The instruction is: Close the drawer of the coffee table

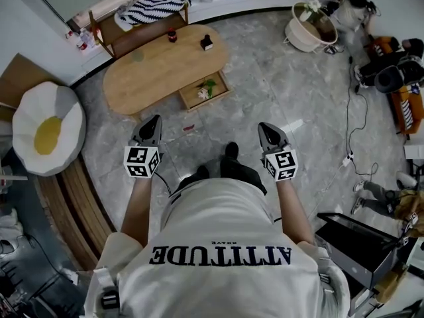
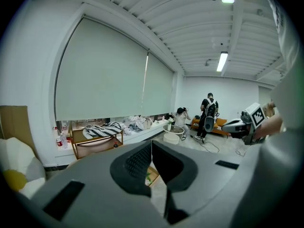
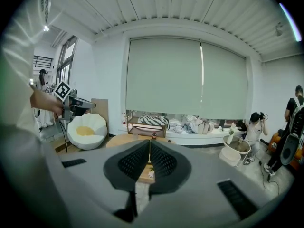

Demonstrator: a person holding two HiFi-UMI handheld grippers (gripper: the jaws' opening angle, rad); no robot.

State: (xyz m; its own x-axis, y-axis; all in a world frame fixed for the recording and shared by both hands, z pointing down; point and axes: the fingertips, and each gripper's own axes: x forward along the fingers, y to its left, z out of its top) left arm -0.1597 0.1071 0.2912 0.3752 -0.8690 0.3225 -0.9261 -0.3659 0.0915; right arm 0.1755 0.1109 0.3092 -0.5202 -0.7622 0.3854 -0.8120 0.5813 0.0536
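An oval wooden coffee table (image 1: pixel 159 68) stands on the grey marble floor ahead of me. Its drawer (image 1: pixel 205 90) is pulled out on the near right side, with small white and green things inside. My left gripper (image 1: pixel 152 126) and right gripper (image 1: pixel 267 130) hover above the floor well short of the table, both shut with nothing between the jaws. The drawer (image 3: pixel 147 172) peeks out just below the closed jaws in the right gripper view, and a sliver of the drawer (image 2: pixel 153 175) shows in the left gripper view. On the tabletop sit a small black object (image 1: pixel 207 42) and a dark jar (image 1: pixel 172 36).
An egg-shaped cushion chair (image 1: pixel 48 128) sits at the left. A wooden shelf with a striped cloth (image 1: pixel 154 6) stands behind the table. A white basket (image 1: pixel 310 26), bags and floor cables (image 1: pixel 361 138) lie at the right. Two people (image 2: pixel 208 115) are at the room's far side.
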